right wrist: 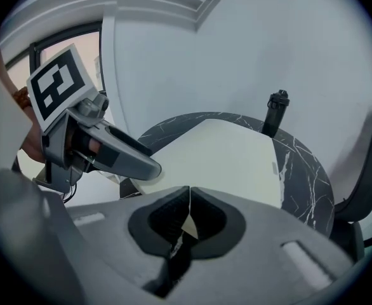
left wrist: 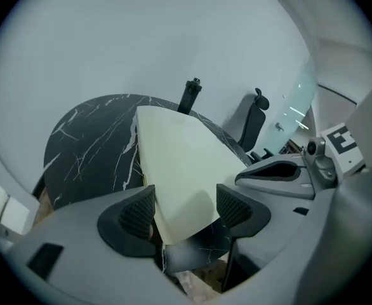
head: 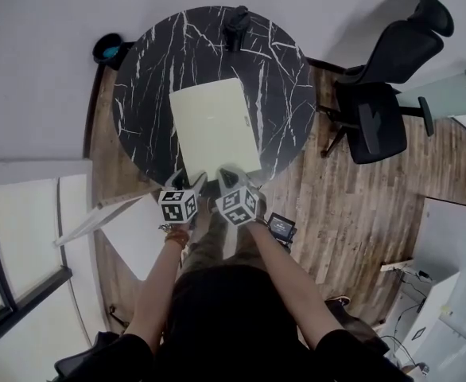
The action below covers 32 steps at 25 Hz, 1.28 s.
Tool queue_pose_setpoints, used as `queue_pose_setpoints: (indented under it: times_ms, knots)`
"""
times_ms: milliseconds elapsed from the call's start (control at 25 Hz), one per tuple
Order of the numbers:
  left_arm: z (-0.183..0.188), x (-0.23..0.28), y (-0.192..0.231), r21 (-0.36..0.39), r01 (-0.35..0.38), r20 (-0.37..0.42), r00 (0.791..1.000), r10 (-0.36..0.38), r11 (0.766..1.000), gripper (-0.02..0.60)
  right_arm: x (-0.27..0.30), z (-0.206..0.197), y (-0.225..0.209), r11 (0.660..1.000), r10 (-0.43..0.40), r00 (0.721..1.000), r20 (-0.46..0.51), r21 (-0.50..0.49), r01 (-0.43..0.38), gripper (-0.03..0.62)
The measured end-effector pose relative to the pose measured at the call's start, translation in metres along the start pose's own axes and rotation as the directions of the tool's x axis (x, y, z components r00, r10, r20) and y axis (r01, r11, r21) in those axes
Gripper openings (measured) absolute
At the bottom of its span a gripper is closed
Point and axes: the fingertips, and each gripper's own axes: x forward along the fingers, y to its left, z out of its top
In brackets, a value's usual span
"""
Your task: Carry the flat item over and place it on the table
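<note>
both tongs at near edge of flat item (head: pixel 215 126), which lies flat on the marble table (head: pixel 141 94). right gripper (right wrist: pixel 187 211) pressed together on one near corner, likely steadying. left gripper (left wrist: pixel 186 205) spread astride other corner, not pinching. probably mid-release.

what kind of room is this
Probably an office or small meeting room: a black swivel office chair stands beside a round marble-look table, both on a wood plank floor.
</note>
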Motion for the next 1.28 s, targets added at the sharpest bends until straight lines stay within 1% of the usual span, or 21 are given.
queue_pose_setpoints:
  times_ms: [80,160,200,240,280,360,400,440,520,600,680,720,760,880,1040,1120,1200,1280]
  knots:
    - [0.003,-0.002,-0.002,0.046,-0.017,0.021,1.0,0.016,0.999,0.299,-0.005,0.001,-0.015,0.999,-0.036,0.999,0.021,0.037,0.035,0.002]
    - [0.004,-0.009,-0.009,0.108,-0.01,0.066,0.998,0.003,0.994,0.299,-0.014,-0.002,-0.037,0.993,-0.071,0.996,0.045,0.097,0.067,0.004]
    - [0.004,-0.014,-0.014,0.154,-0.003,0.092,0.996,-0.011,0.988,0.302,-0.018,-0.004,-0.047,0.989,-0.079,0.995,0.057,0.127,0.071,0.063]
    - [0.003,-0.018,-0.018,0.211,0.002,0.111,0.993,-0.026,0.977,0.304,-0.021,-0.007,-0.056,0.985,-0.077,0.994,0.071,0.157,0.065,0.106]
    - [-0.001,-0.021,-0.021,0.273,0.004,0.115,0.993,-0.036,0.962,0.307,-0.023,-0.011,-0.063,0.982,-0.068,0.994,0.085,0.181,0.052,0.128]
    - [-0.014,-0.02,-0.023,0.379,-0.003,0.083,0.996,-0.03,0.925,0.308,-0.023,-0.02,-0.071,0.982,-0.037,0.995,0.093,0.187,0.019,0.202]
    - [-0.019,-0.018,-0.021,0.409,-0.009,0.064,0.998,-0.019,0.912,0.31,-0.023,-0.025,-0.071,0.984,-0.013,0.996,0.089,0.176,-0.003,0.225]
    - [-0.023,-0.016,-0.018,0.423,-0.013,0.05,0.999,-0.01,0.906,0.31,-0.022,-0.031,-0.069,0.986,0.017,0.997,0.081,0.163,-0.03,0.255]
    - [-0.026,-0.013,-0.012,0.416,-0.007,0.034,0.999,-0.008,0.909,0.315,-0.019,-0.041,-0.062,0.988,0.068,0.996,0.051,0.136,-0.074,0.3]
    - [-0.025,-0.006,-0.007,0.404,-0.001,0.015,1.0,-0.006,0.915,0.318,-0.016,-0.046,-0.06,0.992,0.077,0.997,0.018,0.101,-0.079,0.321]
    - [-0.023,0.002,-0.005,0.411,0.004,-0.014,1.0,0.002,0.912,0.324,-0.015,-0.045,-0.062,0.995,0.062,0.998,-0.009,0.08,-0.061,0.322]
    - [-0.021,0.005,-0.004,0.416,0.003,-0.028,1.0,0.009,0.909,0.338,-0.014,-0.044,-0.062,0.995,0.055,0.998,-0.016,0.082,-0.053,0.322]
    - [-0.02,0.006,-0.002,0.418,0.0,-0.039,0.999,0.018,0.908,0.339,-0.013,-0.044,-0.062,0.995,0.049,0.999,-0.021,0.086,-0.047,0.322]
    - [-0.016,0.011,0.002,0.412,-0.016,-0.07,0.996,0.049,0.911,0.339,-0.01,-0.043,-0.059,0.996,0.041,0.999,-0.033,0.079,-0.039,0.322]
    - [-0.009,0.016,0.003,0.401,-0.031,-0.088,0.993,0.072,0.916,0.337,-0.01,-0.043,-0.063,0.996,0.027,0.999,-0.041,0.089,-0.024,0.322]
    - [-0.006,0.018,0.004,0.386,-0.032,-0.099,0.992,0.076,0.922,0.337,-0.008,-0.042,-0.064,0.996,0.016,0.999,-0.049,0.09,-0.012,0.322]
    - [-0.003,0.02,0.006,0.371,-0.035,-0.105,0.991,0.079,0.928,0.337,-0.006,-0.042,-0.064,0.996,-0.01,0.998,-0.059,0.083,0.015,0.322]
    - [-0.001,0.022,0.008,0.369,-0.043,-0.104,0.991,0.087,0.928,0.337,-0.004,-0.042,-0.064,0.996,-0.039,0.997,-0.074,0.079,0.045,0.322]
